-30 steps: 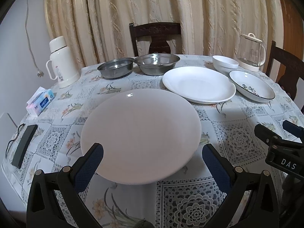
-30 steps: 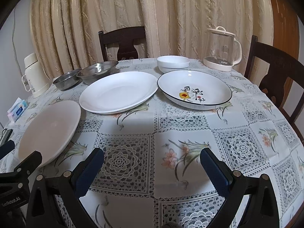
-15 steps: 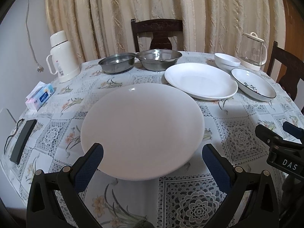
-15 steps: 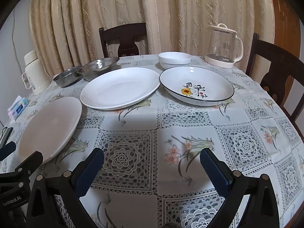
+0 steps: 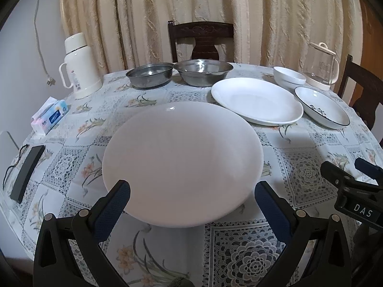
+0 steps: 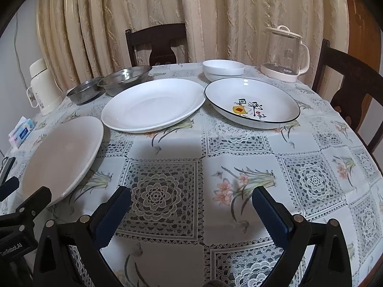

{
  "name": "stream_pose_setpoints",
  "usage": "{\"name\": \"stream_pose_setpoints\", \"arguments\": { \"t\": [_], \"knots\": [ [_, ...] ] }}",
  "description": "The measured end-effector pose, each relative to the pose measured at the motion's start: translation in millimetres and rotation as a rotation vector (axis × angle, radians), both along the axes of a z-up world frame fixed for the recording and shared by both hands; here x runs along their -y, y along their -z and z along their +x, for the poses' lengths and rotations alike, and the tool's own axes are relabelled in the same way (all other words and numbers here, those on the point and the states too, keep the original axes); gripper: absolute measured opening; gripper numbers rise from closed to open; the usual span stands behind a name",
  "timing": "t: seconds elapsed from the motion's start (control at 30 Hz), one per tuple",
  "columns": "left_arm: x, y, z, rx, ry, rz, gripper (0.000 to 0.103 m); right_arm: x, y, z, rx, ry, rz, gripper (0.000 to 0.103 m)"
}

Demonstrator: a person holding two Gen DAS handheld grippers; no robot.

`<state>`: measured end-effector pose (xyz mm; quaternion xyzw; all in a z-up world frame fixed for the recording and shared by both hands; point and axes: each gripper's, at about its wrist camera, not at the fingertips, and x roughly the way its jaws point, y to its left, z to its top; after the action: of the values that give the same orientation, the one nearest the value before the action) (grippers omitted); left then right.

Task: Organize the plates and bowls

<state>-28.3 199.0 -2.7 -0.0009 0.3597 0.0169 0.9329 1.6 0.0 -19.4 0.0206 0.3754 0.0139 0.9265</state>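
Left wrist, plain plate (image 5: 183, 160) (matte, pinkish-white)

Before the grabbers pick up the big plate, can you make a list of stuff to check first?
1. Left gripper open wide enough for a rim: ok, jaws spread wide.
2. Right gripper free: ok, open with only tablecloth beneath it.
3. Pinkish plate bare: ok, nothing on it.
4. Left gripper lined up with the plate: ok, its near edge sits between the fingertips; whether the rim can be pinched flat on the cloth, cannot tell.
5. White oval plate ready as a stacking spot: ok, bare.
6. Path clear: ok, steel bowls and kettle stand at the far side.
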Motion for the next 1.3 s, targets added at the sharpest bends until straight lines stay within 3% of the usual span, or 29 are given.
{"name": "stream_pose_setpoints", "arguments": {
  "t": [1.07, 1.3],
  "knots": [
    [-4, 4, 3, -0.012, -0.003, -0.015, 0.103, -6, 5, 3, -0.023, -0.001, -0.012, 0.103],
    [-25, -4, 7, 0.014, -0.046, -0.031, 0.103, -11, 0, 9, -0.035, -0.026, 0.005, 0.103]
  ]
}}
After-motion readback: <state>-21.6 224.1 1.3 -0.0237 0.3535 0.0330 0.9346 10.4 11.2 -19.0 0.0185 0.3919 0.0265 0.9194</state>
